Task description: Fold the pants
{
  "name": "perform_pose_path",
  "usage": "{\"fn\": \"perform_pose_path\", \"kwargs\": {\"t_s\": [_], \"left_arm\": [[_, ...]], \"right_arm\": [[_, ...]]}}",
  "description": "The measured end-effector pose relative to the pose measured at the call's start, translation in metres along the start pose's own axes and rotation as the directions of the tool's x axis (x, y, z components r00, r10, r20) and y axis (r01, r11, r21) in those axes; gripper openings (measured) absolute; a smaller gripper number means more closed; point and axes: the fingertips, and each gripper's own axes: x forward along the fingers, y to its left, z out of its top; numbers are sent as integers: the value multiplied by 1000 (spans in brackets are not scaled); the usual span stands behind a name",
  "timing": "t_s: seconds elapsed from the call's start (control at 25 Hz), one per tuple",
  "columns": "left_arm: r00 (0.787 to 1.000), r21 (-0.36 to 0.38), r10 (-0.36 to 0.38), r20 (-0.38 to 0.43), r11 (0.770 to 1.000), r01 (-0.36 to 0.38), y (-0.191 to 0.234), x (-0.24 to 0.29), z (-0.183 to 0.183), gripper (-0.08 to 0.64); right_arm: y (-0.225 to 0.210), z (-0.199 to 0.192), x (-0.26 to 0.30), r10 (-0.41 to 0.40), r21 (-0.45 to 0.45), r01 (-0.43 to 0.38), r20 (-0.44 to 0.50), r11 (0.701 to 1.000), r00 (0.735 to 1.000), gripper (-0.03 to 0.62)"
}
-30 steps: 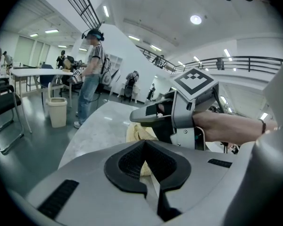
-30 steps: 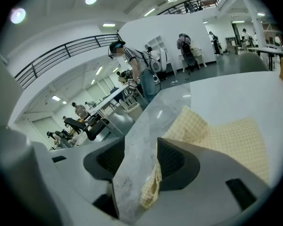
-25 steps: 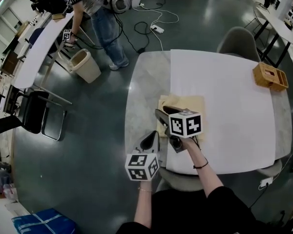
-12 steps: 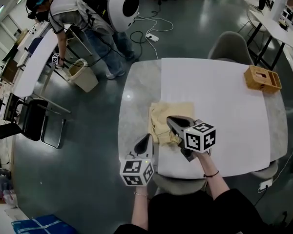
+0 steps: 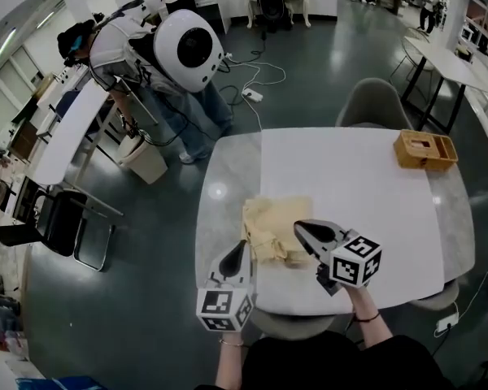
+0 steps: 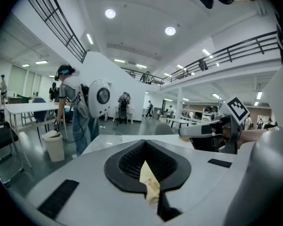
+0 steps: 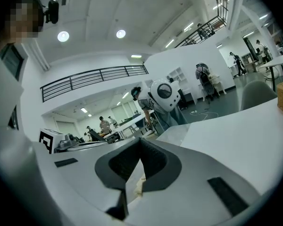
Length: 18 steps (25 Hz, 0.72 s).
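The pale yellow pants lie bunched on the white table, near its front left. My left gripper is at their near left edge, and in the left gripper view it is shut on a fold of the yellow cloth. My right gripper is at the near right edge. In the right gripper view it is also shut, with a strip of the cloth pinched between its pads. Both grippers point nearly level, lifted off the tabletop.
A wooden box sits at the table's far right. A grey chair stands behind the table. A person bends over a bin at the left, beside a long desk and a black chair.
The right gripper's jaws closed on the pants' near edge. Both grippers then rose with the cloth, the right one also moving rightward and nearer to me.
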Motion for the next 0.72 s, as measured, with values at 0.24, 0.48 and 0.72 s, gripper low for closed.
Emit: {"fn": "perform_pose_path", "kwargs": {"t_s": [0.24,0.48,0.72], "left_arm": [[998,48,11,67,999,-14,-17,-13,26,14],[993,70,20,116,997,-28,-33,-25,40,14],[987,78,40,158,996,-53,-41,-32,53,14]], "right_arm": [[1,25,-44,-23,-26,25,92,999,996,14],[-6,39,-82,-71,-31,77,161,997,984,14],[-19,44,-111,-125,-19,132,209,991,970,14]]}}
